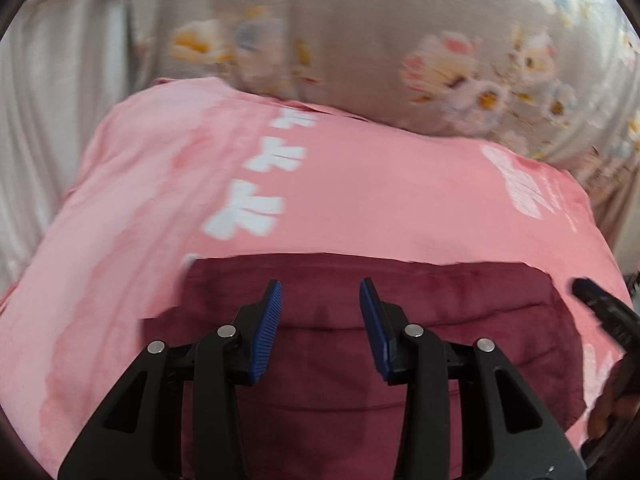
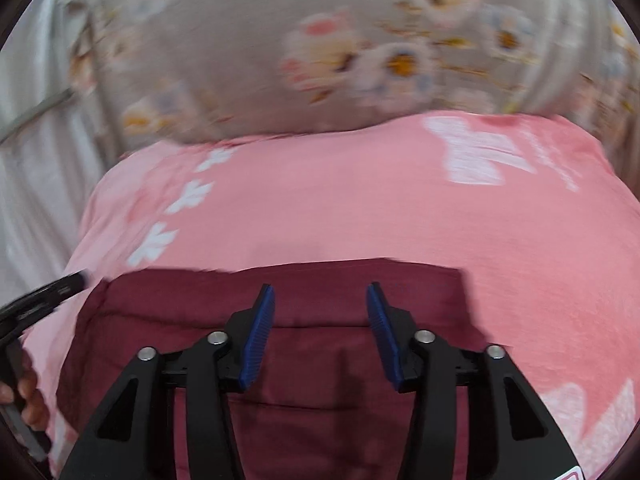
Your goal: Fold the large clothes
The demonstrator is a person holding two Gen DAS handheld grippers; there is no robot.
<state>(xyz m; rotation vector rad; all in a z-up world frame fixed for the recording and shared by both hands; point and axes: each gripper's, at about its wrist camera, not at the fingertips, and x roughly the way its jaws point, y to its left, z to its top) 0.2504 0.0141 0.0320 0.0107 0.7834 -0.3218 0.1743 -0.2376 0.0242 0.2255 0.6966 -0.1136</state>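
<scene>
Maroon garment [image 1: 360, 344] lies folded flat on pink blanket [image 1: 380, 200], floral sheet [image 1: 360, 32] behind. Left tool [image 1: 320, 300] and right tool [image 2: 320, 304] both released, nothing between pads, poised above garment.

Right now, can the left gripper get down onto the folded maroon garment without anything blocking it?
Probably yes. The left gripper hangs open just above the folded maroon garment, nothing between its fingers, and the right gripper sits off to the side.
</scene>
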